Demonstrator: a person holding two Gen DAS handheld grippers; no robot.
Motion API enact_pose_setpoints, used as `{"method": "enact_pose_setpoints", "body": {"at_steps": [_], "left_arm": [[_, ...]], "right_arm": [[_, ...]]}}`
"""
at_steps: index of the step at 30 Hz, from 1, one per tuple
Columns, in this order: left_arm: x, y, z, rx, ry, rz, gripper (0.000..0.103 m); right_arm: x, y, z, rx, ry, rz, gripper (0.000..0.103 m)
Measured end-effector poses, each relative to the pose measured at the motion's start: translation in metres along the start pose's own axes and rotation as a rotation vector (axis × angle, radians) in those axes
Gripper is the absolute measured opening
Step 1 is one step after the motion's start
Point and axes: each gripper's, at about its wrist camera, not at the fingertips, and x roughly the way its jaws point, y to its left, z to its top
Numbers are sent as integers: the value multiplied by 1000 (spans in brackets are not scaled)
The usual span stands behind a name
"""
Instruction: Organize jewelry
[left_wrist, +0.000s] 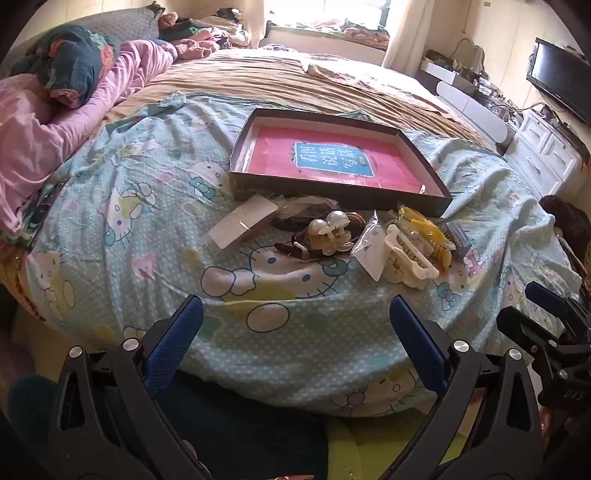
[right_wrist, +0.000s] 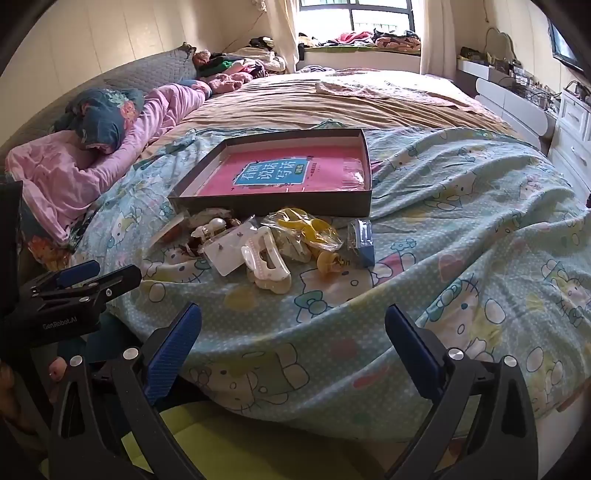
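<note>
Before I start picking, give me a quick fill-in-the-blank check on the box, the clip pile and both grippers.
1. The book lying inside the shallow box has a ____ cover.
2. The cream hair claw lies on the bedsheet, ____ the box.
3. Both the left gripper and the right gripper are ____, holding nothing.
4. The yellow clips are wrapped in a clear ____.

Missing words: pink; outside; open; plastic bag

Hair clips (right_wrist: 269, 258) beside tray (right_wrist: 280, 203), claw (right_wrist: 293, 325) agape
</note>
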Motion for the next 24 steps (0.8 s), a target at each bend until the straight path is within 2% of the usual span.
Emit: {"method": "enact_pose_setpoints", "body": {"at_steps": [24], "left_arm": [[-9,4,7,-5,-14,-12,94]], "right_arm": [[-3,3,0,2,3,2,99]]}}
